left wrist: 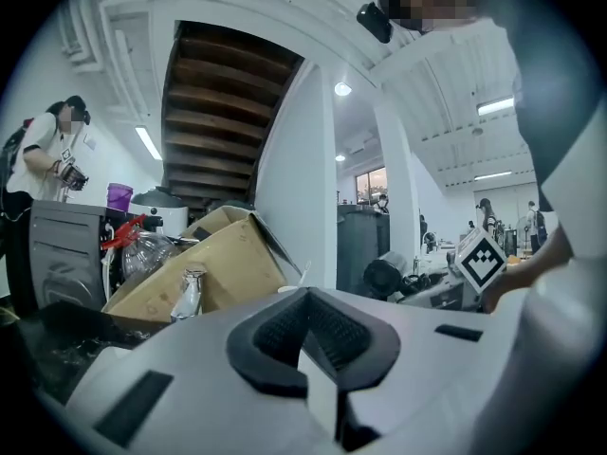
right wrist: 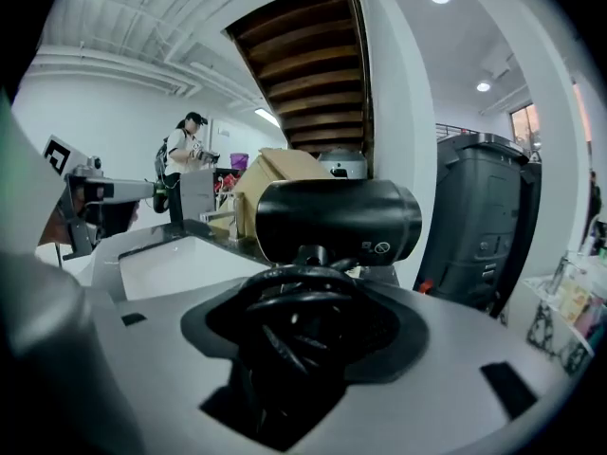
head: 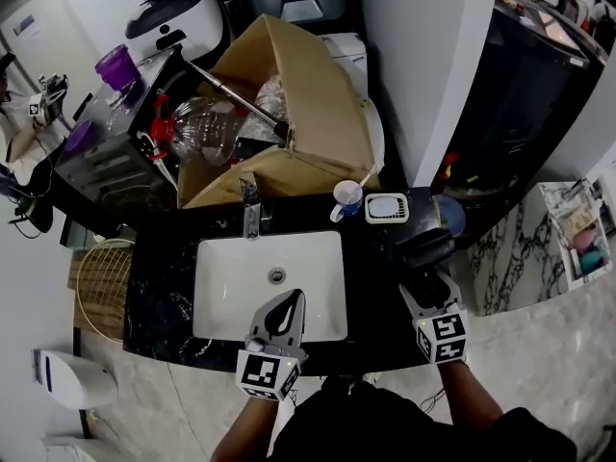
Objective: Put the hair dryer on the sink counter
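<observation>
The right tongs (head: 430, 282) are clamping the black hair dryer (right wrist: 338, 218) by its handle and coiled cord, holding it over the right end of the dark desk (head: 162, 292), just beside the white basin (head: 231, 287) and in front of the soap dish (head: 386, 207); whether it is touching the stone, I cannot tell; the left tongs (head: 287, 308) are hovering over the basin's front edge, pressed together and empty; the placing step is, I judge, nearly finishing; the next move is calling for lowering until the dryer is resting steady, then loosening the grip.

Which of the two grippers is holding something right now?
The right gripper: it is shut on the black hair dryer. The left gripper is shut with nothing in it, above the sink.
</observation>
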Demonstrator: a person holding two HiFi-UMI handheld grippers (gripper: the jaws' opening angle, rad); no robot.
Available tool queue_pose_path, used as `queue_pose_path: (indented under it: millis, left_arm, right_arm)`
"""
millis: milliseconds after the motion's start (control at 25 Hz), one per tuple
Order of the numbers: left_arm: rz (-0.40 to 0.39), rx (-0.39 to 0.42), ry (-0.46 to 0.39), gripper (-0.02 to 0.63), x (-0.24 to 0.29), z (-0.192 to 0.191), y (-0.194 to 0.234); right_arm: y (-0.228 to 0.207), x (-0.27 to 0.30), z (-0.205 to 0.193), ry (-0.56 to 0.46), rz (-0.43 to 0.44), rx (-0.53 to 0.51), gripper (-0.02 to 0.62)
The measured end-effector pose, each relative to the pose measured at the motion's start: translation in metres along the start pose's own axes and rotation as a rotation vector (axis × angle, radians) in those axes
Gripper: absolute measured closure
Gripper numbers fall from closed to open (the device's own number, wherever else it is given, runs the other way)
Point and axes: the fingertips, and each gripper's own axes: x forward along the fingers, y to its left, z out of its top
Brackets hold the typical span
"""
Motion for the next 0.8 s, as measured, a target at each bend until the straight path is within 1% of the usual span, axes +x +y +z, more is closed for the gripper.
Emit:
queue_pose_path:
  millis: [240,360,480,680,800]
  left_arm:
    - [-0.006,-0.029,0.012,0.612,-0.001,-0.011,0.006]
    - [-0.005,-0.018,0.029,0.612,-0.002,-0.014,0.005]
    - [-0.009,-0.019,0.042,0.612,-0.001,-0.014,0.007]
    - [0.024,-0.039,0.015,0.612,0.002,-0.012,0.020]
    - [0.017,-0.041,0.016,0.612,0.005,-0.011,0.021]
  right_arm:
    - [0.012,0.032,-0.030,0.111,0.029,0.045,0.325]
    - [0.019,0.045,-0.043,0.175,0.053,0.049,0.325]
    - [0.024,0.054,-0.059,0.239,0.052,0.061,0.325]
    - [0.030,0.062,-0.076,0.314,0.049,0.068,0.325]
    - [0.030,0.067,-0.080,0.358,0.055,0.068,0.325]
